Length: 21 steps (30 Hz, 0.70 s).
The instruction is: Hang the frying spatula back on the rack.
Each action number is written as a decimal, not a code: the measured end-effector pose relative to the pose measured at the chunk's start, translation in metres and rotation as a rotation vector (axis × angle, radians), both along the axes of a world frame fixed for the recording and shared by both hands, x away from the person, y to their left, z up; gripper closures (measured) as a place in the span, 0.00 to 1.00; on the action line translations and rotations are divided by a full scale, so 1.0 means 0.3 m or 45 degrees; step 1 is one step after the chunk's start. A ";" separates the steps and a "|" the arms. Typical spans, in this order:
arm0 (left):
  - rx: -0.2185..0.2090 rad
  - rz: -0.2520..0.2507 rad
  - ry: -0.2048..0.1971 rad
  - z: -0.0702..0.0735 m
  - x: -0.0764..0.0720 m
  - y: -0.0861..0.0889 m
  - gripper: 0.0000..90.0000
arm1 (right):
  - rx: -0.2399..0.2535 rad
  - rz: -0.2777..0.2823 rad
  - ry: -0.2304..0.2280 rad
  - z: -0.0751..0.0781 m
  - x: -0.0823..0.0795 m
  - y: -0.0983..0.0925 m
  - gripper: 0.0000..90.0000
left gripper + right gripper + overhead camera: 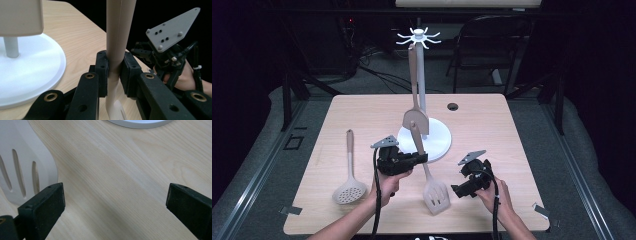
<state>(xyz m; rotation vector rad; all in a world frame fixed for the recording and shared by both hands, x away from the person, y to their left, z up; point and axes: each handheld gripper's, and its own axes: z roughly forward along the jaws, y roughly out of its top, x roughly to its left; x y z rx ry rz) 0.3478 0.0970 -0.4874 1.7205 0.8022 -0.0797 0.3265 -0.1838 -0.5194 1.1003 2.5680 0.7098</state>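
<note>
Three beige kitchen utensils share a pale wooden desk [362, 107] with a white hanging stand [424, 137]. One of them, a slotted turner [435, 195], is the tool in hand: it has a long, tapering handle and a flat, pale blade cut with narrow slots. Its blade rests on the desk near the front edge, and its handle rises at a slant toward the stand's round base.

Clamped on that handle is the left gripper [114, 72], its black pads [102, 68] pressing on either side of the shaft just above the point where the handle narrows toward the blade. At the blade's right side, the right gripper [115, 205] stands with its jaws wide apart over bare wood, nothing between them; the turner's slotted blade lies just beside one jaw in the right gripper view. Each gripper is held in one of the person's hands, and each carries a grey three-cornered plate on top.

A second utensil, a solid spatula [415, 117], hangs by its handle from one of the hooks at the top of the stand's pole, its blade just above the base. A third, a round perforated skimmer [349, 190], lies flat on the left part of the desk, well apart from the others.
</note>
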 end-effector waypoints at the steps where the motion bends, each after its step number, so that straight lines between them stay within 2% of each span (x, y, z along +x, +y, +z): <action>1: -0.003 0.002 -0.004 0.006 0.000 -0.001 0.86 | -0.009 0.002 -0.004 0.000 0.003 0.000 0.00; 5: -0.014 -0.021 -0.039 0.030 0.005 0.003 0.86 | -0.014 0.007 0.001 0.000 0.004 0.002 0.00; 13: 0.029 -0.032 -0.117 0.078 0.015 0.000 0.86 | -0.033 -0.014 0.022 -0.005 0.019 -0.020 0.00; 21: 0.082 -0.050 -0.178 0.137 0.037 -0.007 0.86 | -0.011 -0.026 -0.002 0.001 0.015 -0.019 0.00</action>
